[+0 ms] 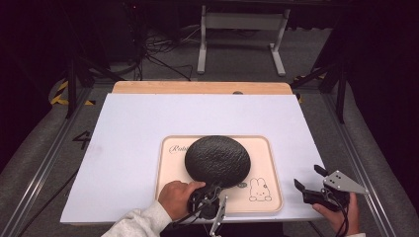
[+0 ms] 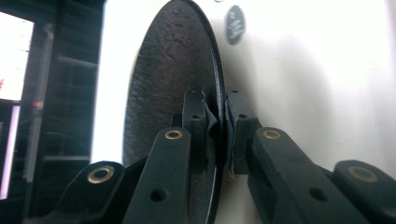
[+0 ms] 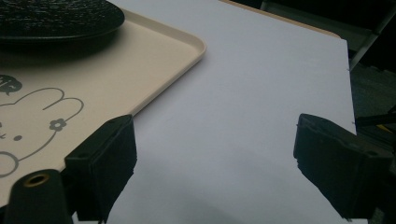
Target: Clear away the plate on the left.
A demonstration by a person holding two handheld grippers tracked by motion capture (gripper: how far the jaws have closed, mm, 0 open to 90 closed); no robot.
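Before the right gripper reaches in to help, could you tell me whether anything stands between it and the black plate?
Nothing visible does. The right gripper hovers open over the white table cover, off the tray's right edge. Between it and the black plate lies just flat tray surface with its printed rabbit.

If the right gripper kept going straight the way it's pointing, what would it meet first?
Probably nothing soon. The right gripper is open over the bare white sheet, with the tray off to one side of its line. The way looks free up to the sheet's far edge, though depth is uncertain.
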